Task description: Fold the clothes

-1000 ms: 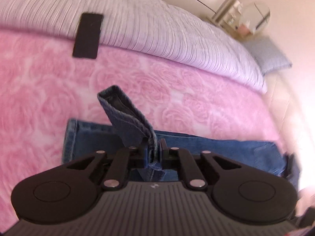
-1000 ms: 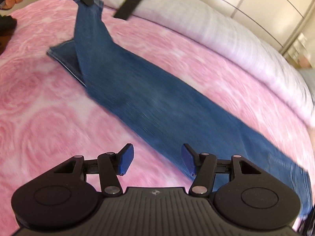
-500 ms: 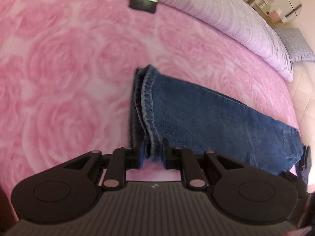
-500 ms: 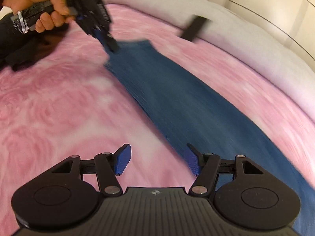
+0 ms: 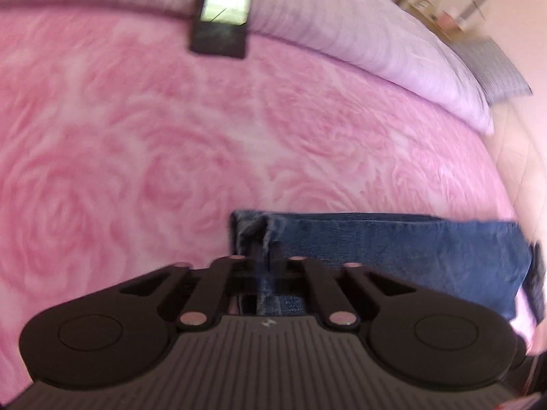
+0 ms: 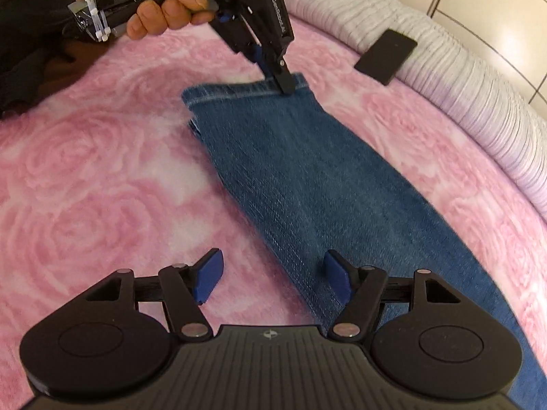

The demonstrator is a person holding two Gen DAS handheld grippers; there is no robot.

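Observation:
Blue jeans (image 6: 307, 177) lie folded lengthwise in a long strip on the pink rose blanket (image 6: 85, 177). A person's hand (image 6: 164, 10) holds my left gripper (image 6: 285, 83), which points down at the far hem, shut on the denim there. In the left wrist view the left gripper (image 5: 266, 259) pinches the hem, and the jeans (image 5: 393, 246) stretch away to the right. My right gripper (image 6: 273, 280) hovers over the near long edge of the jeans. Its jaws are opening, and its blue pads (image 6: 208, 273) touch no cloth.
A black phone (image 6: 386, 56) leans on the lilac ribbed bedding (image 6: 478, 95) at the back, also visible as a phone (image 5: 220, 13) in the left wrist view. Dark clothing (image 6: 27, 51) lies at the far left. A grey cushion (image 5: 492, 68) sits at the right.
The left gripper has brought the raised hem down onto the lower layer, so the leg now lies flat and doubled. The right gripper's jaws have spread wider and it has shifted along the jeans.

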